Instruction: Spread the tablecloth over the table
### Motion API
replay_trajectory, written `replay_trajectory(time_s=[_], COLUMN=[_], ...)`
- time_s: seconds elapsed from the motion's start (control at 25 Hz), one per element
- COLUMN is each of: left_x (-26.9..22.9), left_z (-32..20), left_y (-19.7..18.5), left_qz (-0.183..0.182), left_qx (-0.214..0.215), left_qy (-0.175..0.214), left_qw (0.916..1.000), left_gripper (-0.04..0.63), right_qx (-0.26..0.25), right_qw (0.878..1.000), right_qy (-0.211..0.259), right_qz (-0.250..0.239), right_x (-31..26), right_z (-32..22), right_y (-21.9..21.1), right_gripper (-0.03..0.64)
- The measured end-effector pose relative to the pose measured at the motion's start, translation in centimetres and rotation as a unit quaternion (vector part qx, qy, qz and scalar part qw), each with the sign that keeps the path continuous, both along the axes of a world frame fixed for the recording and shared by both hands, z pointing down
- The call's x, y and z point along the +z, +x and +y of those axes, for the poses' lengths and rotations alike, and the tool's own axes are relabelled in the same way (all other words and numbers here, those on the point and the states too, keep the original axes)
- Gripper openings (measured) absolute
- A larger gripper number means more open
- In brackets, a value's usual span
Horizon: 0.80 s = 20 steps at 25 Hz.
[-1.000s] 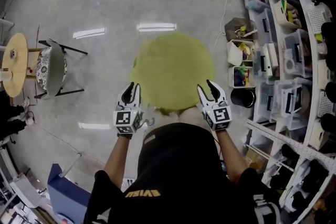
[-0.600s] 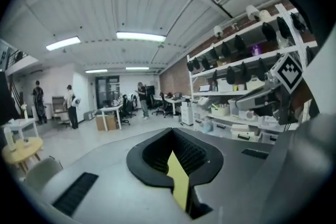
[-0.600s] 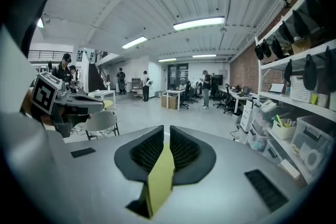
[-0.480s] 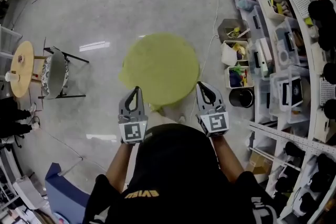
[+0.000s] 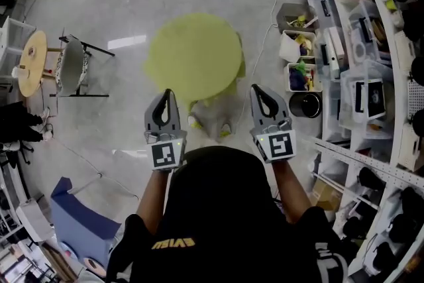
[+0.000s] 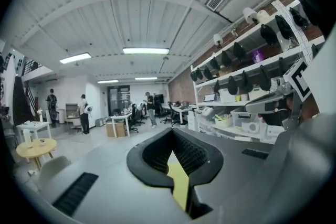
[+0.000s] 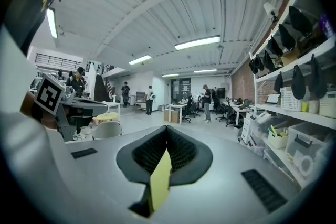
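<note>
The yellow-green tablecloth (image 5: 195, 56) lies as a round sheet over the table ahead of me in the head view. My left gripper (image 5: 165, 93) and right gripper (image 5: 256, 88) are held up level at its near edge, one at each side. Both are shut. In the left gripper view a yellow strip of tablecloth (image 6: 179, 183) is pinched between the jaws of the left gripper (image 6: 170, 136). The right gripper view shows the same: the tablecloth (image 7: 160, 181) is caught in the right gripper (image 7: 167, 139). A pale grey shape (image 5: 212, 117) shows under the near edge; I cannot tell what it is.
Shelves with bins (image 5: 371, 76) run down the right, with a black bucket (image 5: 306, 122) at their foot. A cable (image 5: 262, 43) trails on the floor. A chair (image 5: 69, 73) and a small round wooden table (image 5: 32, 63) stand left. A blue object (image 5: 76, 222) lies near left.
Both grippers went from open to shut at the cloth's near edge and have risen. The near edge has lifted with them, uncovering a pale grey shape below.
</note>
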<state>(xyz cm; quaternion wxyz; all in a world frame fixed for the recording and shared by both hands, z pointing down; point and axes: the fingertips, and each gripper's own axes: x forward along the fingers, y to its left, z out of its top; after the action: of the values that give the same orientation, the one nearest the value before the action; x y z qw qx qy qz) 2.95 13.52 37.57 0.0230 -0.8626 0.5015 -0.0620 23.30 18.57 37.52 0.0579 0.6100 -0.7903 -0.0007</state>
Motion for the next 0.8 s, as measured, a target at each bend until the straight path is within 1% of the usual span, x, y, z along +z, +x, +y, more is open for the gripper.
replay_trajectory(time_s=[0.16, 0.28, 0.4, 0.48, 0.64, 0.8], left_x=[-0.3, -0.2, -0.8, -1.4, -1.6, -1.0], left_z=[1.6, 2.4, 2.6, 2.5, 2.6, 3.1], left_y=[-1.0, -2.1, -3.0, -4.2, -6.2, -6.9], left_qz=[0.000, -0.004, -0.005, -0.002, 0.006, 0.003], left_qx=[-0.003, -0.004, -0.006, -0.013, -0.029, -0.029], left_qy=[0.009, 0.011, 0.012, 0.014, 0.014, 0.013], left_qw=[1.0000, 0.9999, 0.9999, 0.9998, 0.9994, 0.9995], left_gripper=[0.018, 0.018, 0.018, 0.018, 0.018, 0.018], right_qx=[0.010, 0.024, 0.037, 0.033, 0.020, 0.028], right_qw=[1.000, 1.000, 0.999, 0.999, 1.000, 0.999], right_qy=[0.005, -0.007, -0.007, -0.007, 0.009, -0.001], right_qz=[-0.006, -0.002, -0.008, -0.004, 0.015, 0.014], right_x=[-0.1, 0.2, 0.0, -0.1, -1.1, -0.7], right_z=[1.4, 2.5, 2.9, 2.9, 2.7, 3.2], right_y=[0.2, 0.2, 0.1, -0.6, -2.0, -2.2], right_gripper=[0.002, 0.002, 0.002, 0.002, 0.002, 0.002])
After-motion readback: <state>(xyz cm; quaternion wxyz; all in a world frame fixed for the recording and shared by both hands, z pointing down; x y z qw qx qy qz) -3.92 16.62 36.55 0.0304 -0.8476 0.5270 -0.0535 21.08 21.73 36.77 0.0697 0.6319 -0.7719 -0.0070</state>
